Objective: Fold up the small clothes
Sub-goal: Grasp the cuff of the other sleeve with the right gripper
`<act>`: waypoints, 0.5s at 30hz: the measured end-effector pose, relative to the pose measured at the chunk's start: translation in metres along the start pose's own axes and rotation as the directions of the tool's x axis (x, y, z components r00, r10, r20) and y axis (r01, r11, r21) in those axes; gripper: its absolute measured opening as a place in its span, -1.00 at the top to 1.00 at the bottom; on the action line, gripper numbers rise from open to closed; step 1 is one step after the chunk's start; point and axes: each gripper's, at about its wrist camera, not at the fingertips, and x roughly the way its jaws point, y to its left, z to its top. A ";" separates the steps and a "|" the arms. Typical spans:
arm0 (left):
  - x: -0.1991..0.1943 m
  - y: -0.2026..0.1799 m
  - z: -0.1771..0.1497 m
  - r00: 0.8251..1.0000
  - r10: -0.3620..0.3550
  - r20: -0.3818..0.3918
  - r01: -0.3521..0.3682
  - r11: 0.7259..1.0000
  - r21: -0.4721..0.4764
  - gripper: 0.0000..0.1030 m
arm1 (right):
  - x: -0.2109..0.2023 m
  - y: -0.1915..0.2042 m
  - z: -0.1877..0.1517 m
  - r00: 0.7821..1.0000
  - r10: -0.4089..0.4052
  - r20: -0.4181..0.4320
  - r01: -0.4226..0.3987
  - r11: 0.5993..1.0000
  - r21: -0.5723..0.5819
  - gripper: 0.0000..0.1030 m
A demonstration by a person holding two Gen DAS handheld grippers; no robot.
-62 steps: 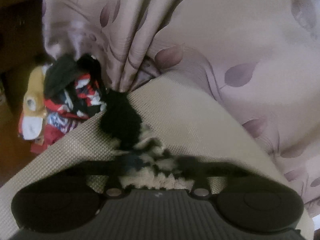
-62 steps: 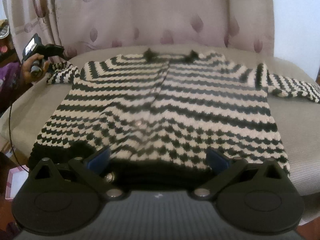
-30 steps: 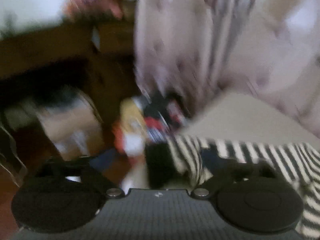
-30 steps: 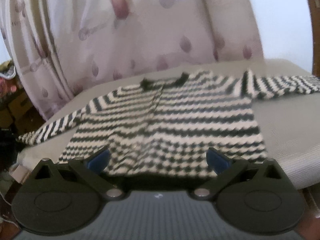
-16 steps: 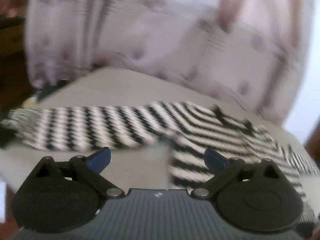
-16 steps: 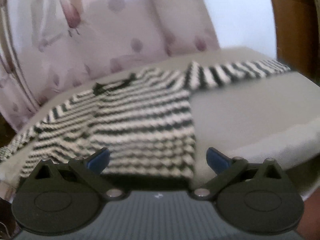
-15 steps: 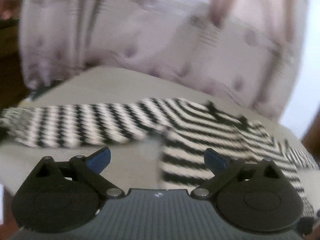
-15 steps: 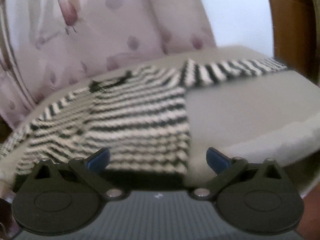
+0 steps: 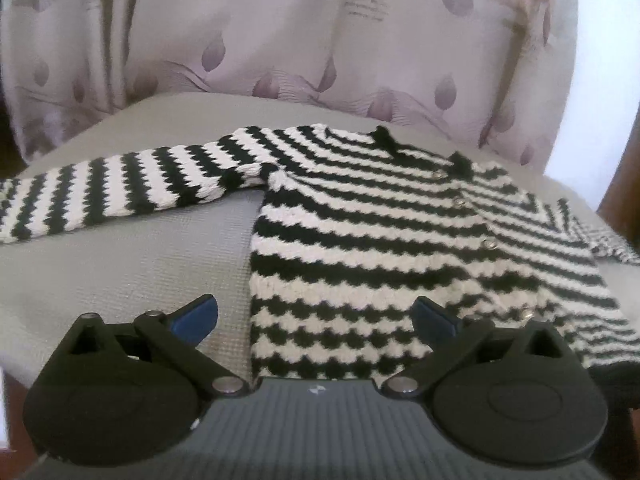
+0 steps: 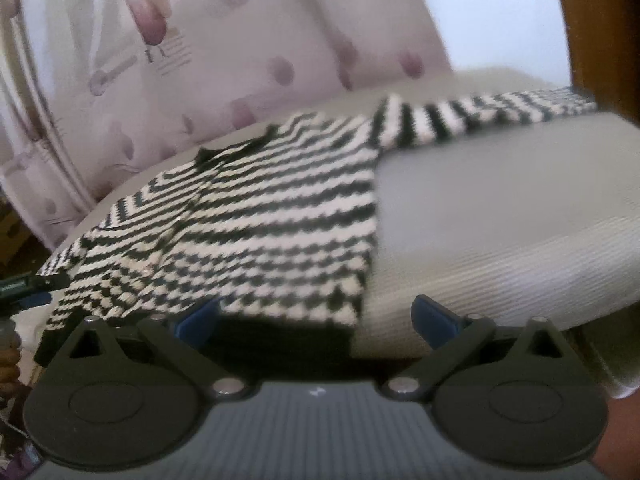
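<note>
A black-and-white striped knitted cardigan (image 9: 400,240) lies flat, front up, on a grey seat cushion (image 9: 120,264), one sleeve (image 9: 100,188) stretched out to the left. My left gripper (image 9: 316,316) is open just above the cardigan's lower left edge, which runs between its blue pads (image 9: 196,314). In the right wrist view the cardigan (image 10: 260,216) has its other sleeve (image 10: 480,116) stretched to the right. My right gripper (image 10: 318,316) is wide and its jaws are closing, with the black hem's right corner (image 10: 312,336) between the fingers, not pinched.
A pale curtain with purple leaves (image 9: 320,40) hangs right behind the cushion. Brown wooden furniture (image 10: 600,20) stands at the right. The cushion's rounded front edge (image 10: 520,280) drops off near the right gripper. A hand (image 10: 8,356) shows at the left edge.
My left gripper let go of the sleeve cuff and swung right to the cardigan's lower left edge. My right gripper moved right and lower, to the hem's right corner.
</note>
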 end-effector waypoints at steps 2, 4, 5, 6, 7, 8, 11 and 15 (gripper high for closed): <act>0.002 -0.001 0.000 1.000 0.005 -0.017 -0.005 1.000 0.006 -0.98 | 0.007 0.002 -0.004 0.999 0.013 -0.034 -0.013 1.000 -0.006 -0.53; 0.005 -0.002 -0.003 0.999 0.009 -0.041 -0.009 1.000 0.011 -0.99 | 0.012 0.001 -0.008 0.998 0.003 -0.055 -0.002 1.000 0.008 -0.48; 0.006 -0.002 -0.004 0.999 0.013 -0.051 -0.013 1.000 0.015 -1.00 | 0.012 0.000 -0.009 0.999 0.013 -0.052 -0.012 1.000 0.020 -0.43; 0.008 -0.003 -0.006 0.998 0.018 -0.059 -0.017 1.000 0.020 -1.00 | 0.011 0.000 -0.009 0.998 0.024 -0.051 -0.022 0.999 0.024 -0.38; 0.008 -0.003 -0.007 0.998 0.025 -0.061 -0.024 0.999 0.030 -1.00 | 0.010 0.000 -0.009 0.998 0.030 -0.052 -0.029 0.999 0.020 -0.24; 0.008 -0.005 -0.008 0.998 0.034 -0.057 -0.031 0.999 0.041 -1.00 | 0.008 -0.001 -0.009 0.998 0.031 -0.047 -0.030 0.999 0.017 -0.10; 0.008 -0.006 -0.009 0.997 0.041 -0.059 -0.039 0.998 0.048 -1.00 | 0.001 -0.003 -0.007 1.000 0.012 -0.005 -0.012 1.000 0.006 0.68; 0.006 -0.006 -0.009 0.997 0.045 -0.062 -0.042 0.998 0.037 -1.00 | -0.003 -0.004 -0.003 1.000 0.014 0.016 -0.014 1.000 0.003 0.73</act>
